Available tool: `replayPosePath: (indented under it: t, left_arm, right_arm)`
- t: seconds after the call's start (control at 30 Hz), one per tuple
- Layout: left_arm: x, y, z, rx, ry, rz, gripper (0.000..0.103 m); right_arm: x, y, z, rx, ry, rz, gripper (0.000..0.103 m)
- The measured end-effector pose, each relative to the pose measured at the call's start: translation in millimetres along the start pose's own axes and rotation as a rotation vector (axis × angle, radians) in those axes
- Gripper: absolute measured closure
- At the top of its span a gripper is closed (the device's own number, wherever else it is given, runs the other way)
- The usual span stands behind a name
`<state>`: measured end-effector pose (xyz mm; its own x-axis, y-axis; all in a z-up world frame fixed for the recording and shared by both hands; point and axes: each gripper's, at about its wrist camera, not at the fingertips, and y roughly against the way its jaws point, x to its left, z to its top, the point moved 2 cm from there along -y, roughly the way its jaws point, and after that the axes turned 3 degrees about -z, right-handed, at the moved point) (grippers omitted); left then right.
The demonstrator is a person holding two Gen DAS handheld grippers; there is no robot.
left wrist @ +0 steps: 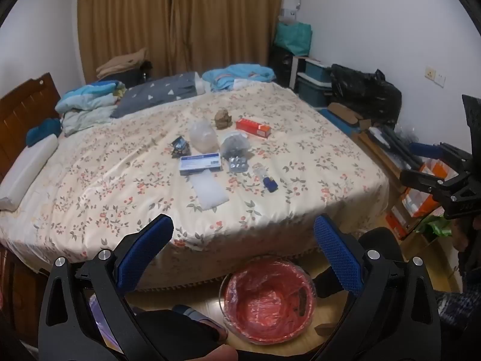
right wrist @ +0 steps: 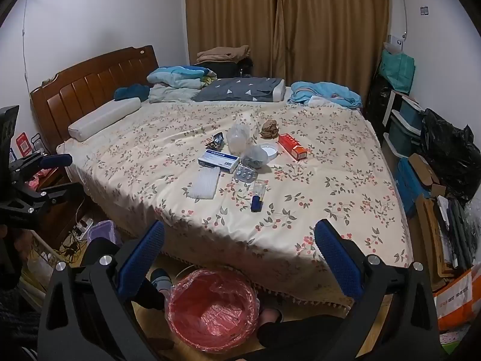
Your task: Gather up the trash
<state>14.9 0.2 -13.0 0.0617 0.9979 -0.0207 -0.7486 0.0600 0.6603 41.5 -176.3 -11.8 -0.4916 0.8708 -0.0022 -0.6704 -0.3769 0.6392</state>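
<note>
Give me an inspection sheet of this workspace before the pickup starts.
Surface: bed with floral cover, trash clustered mid-bed.
Job's things: red box, blue-and-white box, blister pack, crumpled brown paper, dark wrapper, clear plastic bags, white plastic sleeve, small blue-capped item; bin with red liner on floor at the bed's foot.
Clutter: pillows, folded blankets at headboard.
Grippers: left gripper and right gripper open, empty.
Cables: power strip and cords on floor.
Surroundings: black bag, boxes, curtains.
</note>
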Motion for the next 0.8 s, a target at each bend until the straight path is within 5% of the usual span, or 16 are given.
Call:
replayPosePath:
  t: [0.8]
  left_arm:
    - [0.4,-0.5,0.0,0.003,0.0,0.002,0.005]
  right_arm:
    - [1.4,-2.5,1.5,0.002,0.003,-0.002,0.005]
